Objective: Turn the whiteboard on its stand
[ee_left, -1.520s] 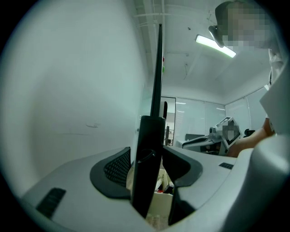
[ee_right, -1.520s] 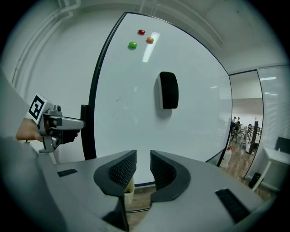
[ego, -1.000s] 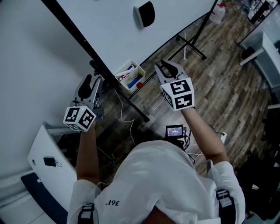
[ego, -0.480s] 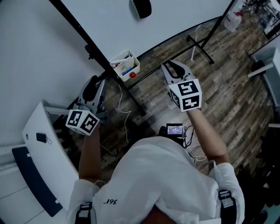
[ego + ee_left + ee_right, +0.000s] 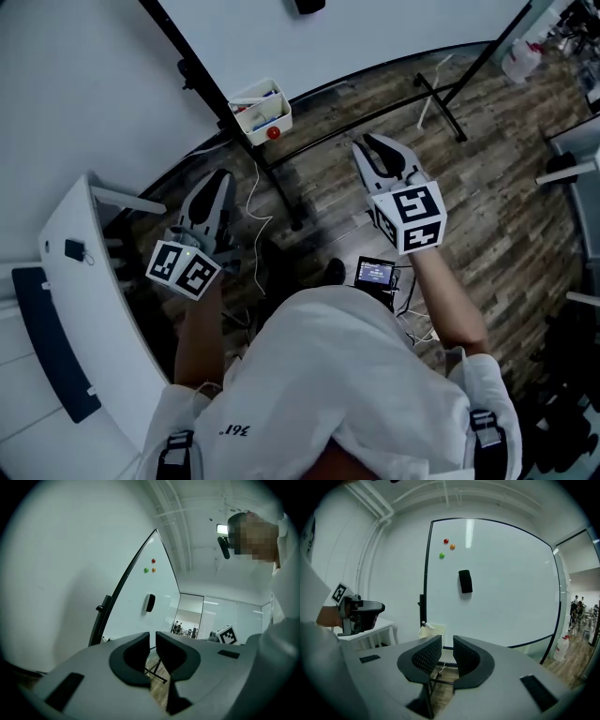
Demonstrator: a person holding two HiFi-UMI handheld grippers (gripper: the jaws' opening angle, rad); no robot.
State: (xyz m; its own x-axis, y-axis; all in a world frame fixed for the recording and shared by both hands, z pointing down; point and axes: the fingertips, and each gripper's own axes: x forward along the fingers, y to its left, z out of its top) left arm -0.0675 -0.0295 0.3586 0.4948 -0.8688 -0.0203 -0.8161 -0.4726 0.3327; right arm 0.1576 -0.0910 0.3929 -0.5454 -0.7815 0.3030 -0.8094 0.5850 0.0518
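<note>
As left gripper (image 5: pixel 152 638) fingers pinch in empty, right gripper (image 5: pixel 447 642) slightly parted, glossy whiteboard (image 5: pixel 506 592).

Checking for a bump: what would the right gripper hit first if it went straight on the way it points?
Probably the lower edge of the whiteboard, just right of the marker box; depth is unclear.

Dark wood-plank floor (image 5: pixel 506 187), plain white wall (image 5: pixel 84 84), white table (image 5: pixel 94 300) off left, glass partitions (image 5: pixel 220 616) way back.
</note>
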